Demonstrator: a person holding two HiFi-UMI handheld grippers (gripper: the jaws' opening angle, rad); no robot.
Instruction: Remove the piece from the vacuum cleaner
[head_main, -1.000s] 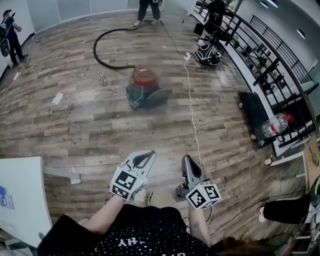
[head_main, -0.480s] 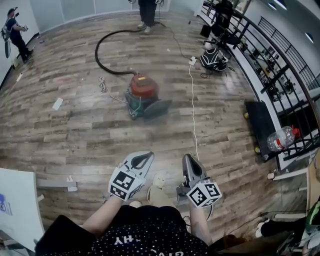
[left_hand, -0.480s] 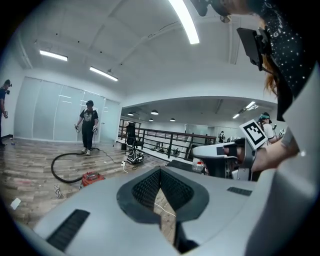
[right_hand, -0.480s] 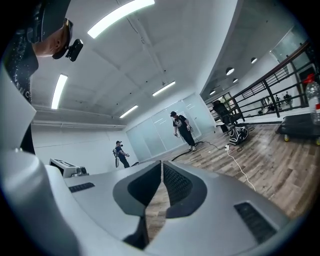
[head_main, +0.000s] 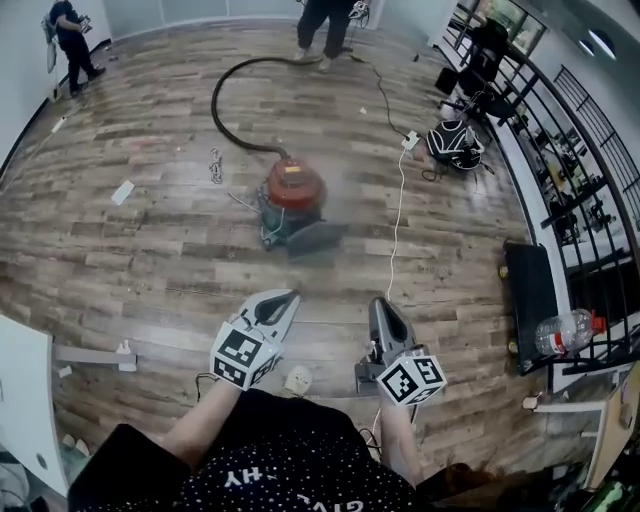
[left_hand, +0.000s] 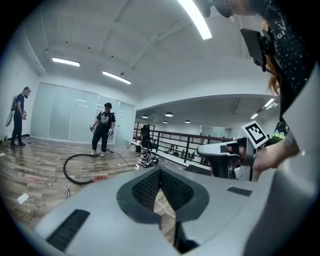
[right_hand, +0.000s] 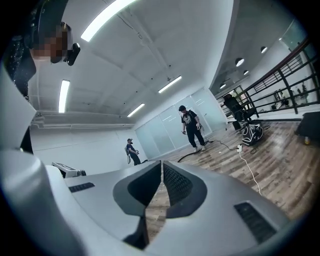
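Both sets of jaws are pinched together with nothing between them. My left gripper (head_main: 284, 298) and right gripper (head_main: 379, 304) are held low at 6, tips aimed at 12.

The vacuum cleaner (head_main: 293, 200) is on the wood floor at 12, well apart from me, red lid over a green base. Its black hose (head_main: 232, 95) loops off toward 11, then over to a person (head_main: 325, 25) standing at 12. There's a flat grey part (head_main: 315, 238) on its 6 side. My guess is that's the piece, but I can't confirm.

Risks:
- The white cable (head_main: 398, 215) runs from 1 down toward my right side. A foot snag on the approach could jerk whatever it feeds.
- The far hose end is by that person. I can't tell if it's held; a pull from there would shift the canister mid-grab.
- With the jaws closed, if I don't open early I'd just shove the unit across a smooth floor.
- The loose cord bundle (head_main: 215, 165) at 11 of the vacuum could tangle.

Containers:
- A clear plastic bottle (head_main: 562, 332) at 3, on its side just beside a black cart (head_main: 530, 290). Fill level unreadable.
- A black-and-white bag (head_main: 458, 140) at 1 by the railing. Contents hidden.
- The vacuum's canister has its lid on, so the inside isn't visible.
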